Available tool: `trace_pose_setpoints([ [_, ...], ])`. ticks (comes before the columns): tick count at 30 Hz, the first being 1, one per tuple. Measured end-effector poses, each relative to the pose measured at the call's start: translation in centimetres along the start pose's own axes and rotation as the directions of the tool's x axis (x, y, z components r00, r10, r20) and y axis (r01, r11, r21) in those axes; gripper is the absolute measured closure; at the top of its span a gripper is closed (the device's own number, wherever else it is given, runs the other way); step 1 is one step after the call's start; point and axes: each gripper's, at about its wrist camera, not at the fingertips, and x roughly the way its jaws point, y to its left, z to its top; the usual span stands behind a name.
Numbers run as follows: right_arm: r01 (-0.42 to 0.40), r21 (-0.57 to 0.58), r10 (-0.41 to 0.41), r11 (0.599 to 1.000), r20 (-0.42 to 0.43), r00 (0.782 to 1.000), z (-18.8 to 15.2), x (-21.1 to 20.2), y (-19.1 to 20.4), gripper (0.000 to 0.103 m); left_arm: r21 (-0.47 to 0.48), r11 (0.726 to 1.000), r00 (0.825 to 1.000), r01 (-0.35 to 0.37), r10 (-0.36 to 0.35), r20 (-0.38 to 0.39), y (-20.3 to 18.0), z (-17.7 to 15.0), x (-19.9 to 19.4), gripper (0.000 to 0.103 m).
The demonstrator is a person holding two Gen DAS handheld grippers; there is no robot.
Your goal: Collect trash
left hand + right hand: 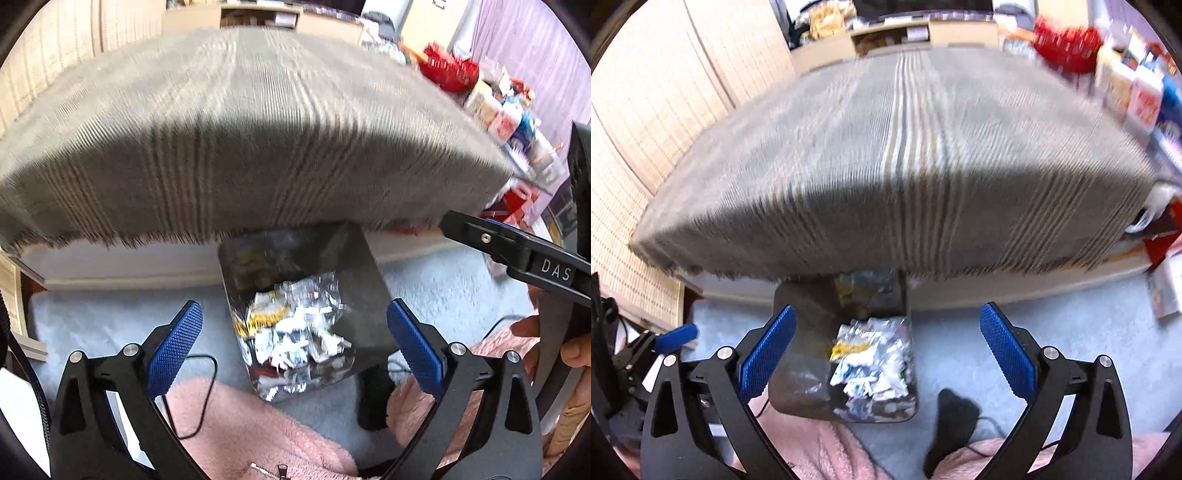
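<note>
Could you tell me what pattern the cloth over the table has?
Grey cloth with thin tan and white stripes, clearest in the right wrist view.

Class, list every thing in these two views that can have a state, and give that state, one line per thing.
left gripper: open, nothing between its pads.
right gripper: open, nothing between its pads.
trash bin: on the floor, uncovered, holding rubbish.
crumpled wrappers: piled inside the trash bin.
striped cloth: spread over the table, its fringe hanging above the bin; no litter visible on it.
black cable: lying loose on the carpet.
</note>
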Motion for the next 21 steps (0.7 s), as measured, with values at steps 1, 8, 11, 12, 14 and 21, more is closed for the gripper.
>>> trace_pose_setpoints([
  [1, 0.012, -0.006, -0.011, 1.0, 0.039, 0.999, 0.5, -1.5, 0.0, 0.003, -0.004, 1.0, 0.999, -0.004, 0.005, 0.032, 0.0, 0.5, -1.3, 0.008],
  [8, 0.094, -0.002, -0.089, 0.996, 0.306, 0.948, 3.5, -11.4, -0.7, 0.003, -0.055, 0.997, 0.956, -0.061, 0.075, 0.285, 0.2, 3.9, -11.1, 0.008],
  [11, 0.136, -0.003, -0.123, 0.991, 0.418, 0.9, 4.3, -15.8, -0.9, 0.003, -0.084, 0.993, 0.915, -0.08, 0.107, 0.389, 0.0, 5.0, -15.4, 0.008],
  [12, 0.147, -0.007, -0.129, 0.989, 0.448, 0.885, 4.5, -17.1, -1.0, 0.003, -0.09, 0.993, 0.9, -0.076, 0.107, 0.423, -0.1, 5.2, -16.8, 0.008],
  [14, 0.156, -0.007, -0.132, 0.988, 0.498, 0.857, 4.8, -19.4, -1.1, 0.003, -0.094, 0.993, 0.867, -0.073, 0.11, 0.485, -0.3, 5.6, -19.4, 0.008],
  [21, 0.146, 0.027, -0.13, 0.989, 0.632, 0.764, 4.9, -25.8, -1.6, 0.003, -0.078, 0.99, 0.764, -0.119, 0.142, 0.63, -2.6, 5.8, -26.2, 0.008],
])
